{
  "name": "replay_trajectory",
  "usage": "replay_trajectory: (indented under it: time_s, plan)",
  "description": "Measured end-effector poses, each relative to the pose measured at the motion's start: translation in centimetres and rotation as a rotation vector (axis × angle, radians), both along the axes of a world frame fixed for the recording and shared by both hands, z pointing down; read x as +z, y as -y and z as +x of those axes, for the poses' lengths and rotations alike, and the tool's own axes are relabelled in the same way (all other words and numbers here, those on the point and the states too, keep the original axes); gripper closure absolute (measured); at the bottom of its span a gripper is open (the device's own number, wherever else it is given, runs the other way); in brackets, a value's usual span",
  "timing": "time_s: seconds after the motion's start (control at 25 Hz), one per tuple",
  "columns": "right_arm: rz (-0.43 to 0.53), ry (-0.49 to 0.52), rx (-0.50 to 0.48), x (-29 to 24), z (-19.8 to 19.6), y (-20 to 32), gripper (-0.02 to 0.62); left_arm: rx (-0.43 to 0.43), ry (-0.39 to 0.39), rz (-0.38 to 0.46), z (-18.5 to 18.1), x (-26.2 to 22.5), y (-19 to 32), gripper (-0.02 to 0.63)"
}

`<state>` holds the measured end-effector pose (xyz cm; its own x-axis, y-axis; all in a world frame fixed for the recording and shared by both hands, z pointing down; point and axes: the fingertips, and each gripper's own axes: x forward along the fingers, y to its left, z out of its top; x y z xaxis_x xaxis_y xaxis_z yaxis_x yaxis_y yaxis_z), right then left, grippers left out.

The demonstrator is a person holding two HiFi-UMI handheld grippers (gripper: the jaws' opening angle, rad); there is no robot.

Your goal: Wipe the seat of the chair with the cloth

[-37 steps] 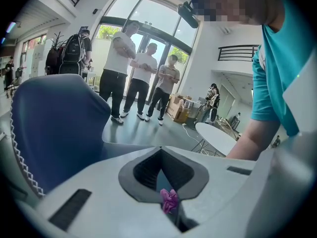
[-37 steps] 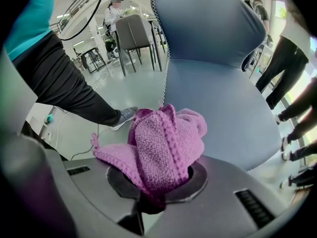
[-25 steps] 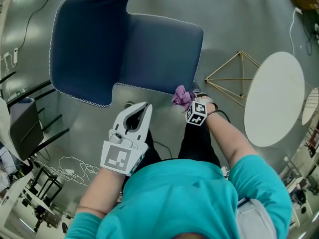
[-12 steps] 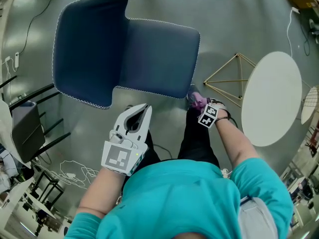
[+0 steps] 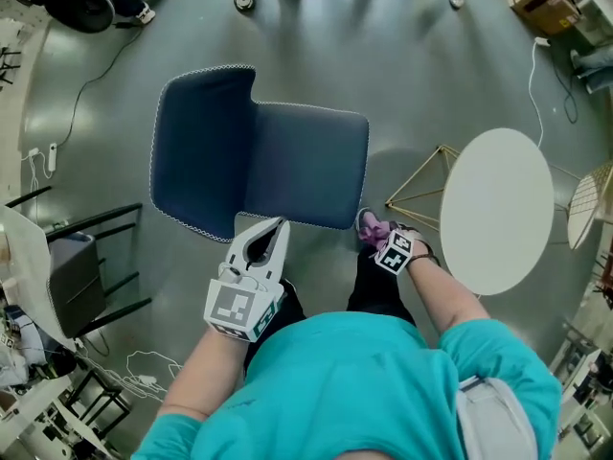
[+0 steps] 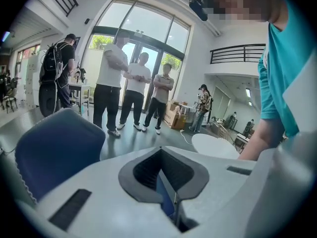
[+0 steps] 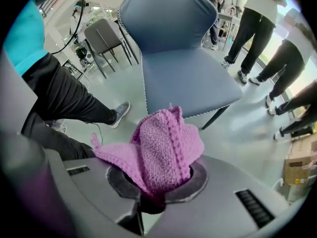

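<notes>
A grey floor (image 5: pixel 431 65) lies under a blue chair (image 5: pixel 201 151), with a round white table (image 5: pixel 498 209) off to the right and people standing beyond. The right gripper (image 7: pixel 158 182) pinches a bunched pink cloth (image 7: pixel 161 150), held off the seat (image 5: pixel 311 166), just beside its nearest corner. The left gripper (image 5: pixel 270 241) hovers at the seat's near edge, jaws pressed together on nothing.

Counted one blue chair (image 5: pixel 259 161), one purple cloth (image 5: pixel 370 226), two grippers, the left gripper (image 5: pixel 271 222) and the right gripper (image 5: pixel 381 241), one round white table (image 5: pixel 498 209) at right, one gold wire frame (image 5: pixel 421 195) beside it, and one cardboard box (image 5: pixel 536 3) far right.
</notes>
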<state>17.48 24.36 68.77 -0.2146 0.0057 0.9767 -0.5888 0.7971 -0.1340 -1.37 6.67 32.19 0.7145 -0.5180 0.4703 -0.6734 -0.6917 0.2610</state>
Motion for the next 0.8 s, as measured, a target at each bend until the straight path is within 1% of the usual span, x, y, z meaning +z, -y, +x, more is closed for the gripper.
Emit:
replay_trajectory:
  time_s: [0.16, 0.32, 0.48, 0.6, 0.68, 0.8]
  plan:
    - [0.028, 0.037, 0.02, -4.7, 0.1, 2.7, 0.534, -0.001, 0.001, 0.034, 0.6, -3.5, 1.6, 0.603]
    - [0.072, 0.103, 0.024, -10.0, -1.4, 6.0, 0.534, 0.014, 0.017, 0.066, 1.0, -6.5, 3.1, 0.603]
    - [0.126, 0.192, 0.081, -15.8, -2.4, 8.9, 0.534, 0.028, 0.024, 0.113, 1.9, -10.4, 3.9, 0.603]
    - [0.162, 0.251, 0.134, -20.4, -0.8, 10.9, 0.534, 0.033, 0.026, 0.154, 3.8, -13.8, 4.7, 0.603]
    - [0.193, 0.295, 0.187, -23.5, 0.9, 12.8, 0.534, 0.037, 0.023, 0.181, 5.3, -15.8, 5.3, 0.603]
    - [0.237, 0.367, 0.248, -29.2, 2.8, 15.1, 0.534, 0.039, 0.012, 0.207, 7.0, -18.4, 5.8, 0.603]
